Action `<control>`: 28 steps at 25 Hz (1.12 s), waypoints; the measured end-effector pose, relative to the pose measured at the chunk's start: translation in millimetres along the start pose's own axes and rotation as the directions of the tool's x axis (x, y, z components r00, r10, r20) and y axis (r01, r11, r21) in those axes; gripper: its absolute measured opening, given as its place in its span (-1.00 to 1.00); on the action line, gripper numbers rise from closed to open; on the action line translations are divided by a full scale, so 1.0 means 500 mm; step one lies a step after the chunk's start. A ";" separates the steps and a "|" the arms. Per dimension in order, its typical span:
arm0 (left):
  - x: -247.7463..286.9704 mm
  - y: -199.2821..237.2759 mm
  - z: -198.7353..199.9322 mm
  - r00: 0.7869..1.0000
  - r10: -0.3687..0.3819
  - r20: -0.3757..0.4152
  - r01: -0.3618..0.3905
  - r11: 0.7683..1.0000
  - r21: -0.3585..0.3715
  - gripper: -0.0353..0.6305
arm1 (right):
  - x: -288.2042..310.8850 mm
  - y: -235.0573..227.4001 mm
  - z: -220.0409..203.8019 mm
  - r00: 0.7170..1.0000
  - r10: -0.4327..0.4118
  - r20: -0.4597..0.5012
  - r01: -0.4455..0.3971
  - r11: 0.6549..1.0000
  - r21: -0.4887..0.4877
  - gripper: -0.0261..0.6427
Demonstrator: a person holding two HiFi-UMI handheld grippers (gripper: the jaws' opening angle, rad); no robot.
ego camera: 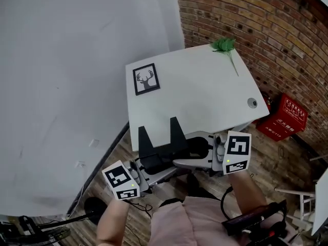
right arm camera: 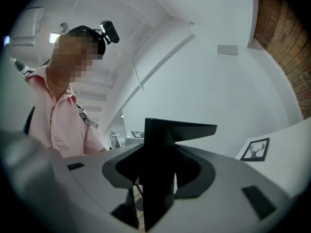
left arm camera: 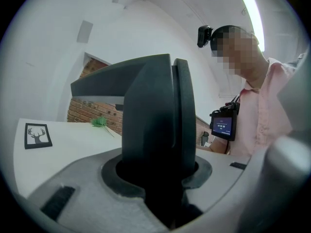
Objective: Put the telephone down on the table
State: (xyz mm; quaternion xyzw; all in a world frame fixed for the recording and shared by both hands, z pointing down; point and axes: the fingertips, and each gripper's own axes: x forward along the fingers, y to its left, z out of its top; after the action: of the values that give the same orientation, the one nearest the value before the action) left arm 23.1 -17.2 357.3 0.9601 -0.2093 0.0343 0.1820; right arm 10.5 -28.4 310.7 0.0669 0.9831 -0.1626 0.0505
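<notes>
A black telephone [ego camera: 160,148] with two upright prongs hangs at the near edge of the white table [ego camera: 205,94], held from both sides. My left gripper [ego camera: 152,170] grips its lower left end and my right gripper [ego camera: 193,161] grips its right end. Most of the telephone is over the floor in front of the table. In the left gripper view the telephone's dark body [left arm camera: 156,125] fills the gap of the left gripper [left arm camera: 156,181]. In the right gripper view a black edge of the telephone [right arm camera: 158,154] stands clamped in the right gripper [right arm camera: 156,183].
On the table lie a framed deer picture [ego camera: 146,79] at the left, a green sprig [ego camera: 224,45] at the far corner and a round cable hole [ego camera: 252,102] at the right. A brick wall [ego camera: 266,29] and a red crate [ego camera: 284,118] flank the right side.
</notes>
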 end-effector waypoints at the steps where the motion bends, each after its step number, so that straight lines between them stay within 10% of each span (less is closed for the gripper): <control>1: 0.007 0.009 0.008 1.000 0.007 0.002 -0.007 1.000 -0.004 -0.40 | -0.004 -0.011 0.008 1.000 0.005 0.000 -0.005 1.000 0.003 -0.39; 28: -0.025 0.246 0.072 1.000 -0.004 0.018 0.006 0.996 -0.093 -0.40 | 0.100 -0.238 0.060 0.999 -0.032 -0.034 0.034 0.997 0.071 -0.39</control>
State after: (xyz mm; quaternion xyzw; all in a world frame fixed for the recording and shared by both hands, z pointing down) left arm -39.6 -129.7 363.4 0.9514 -0.2100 0.0157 0.2249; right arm -54.2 -144.2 313.7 0.0549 0.9784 -0.1973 0.0292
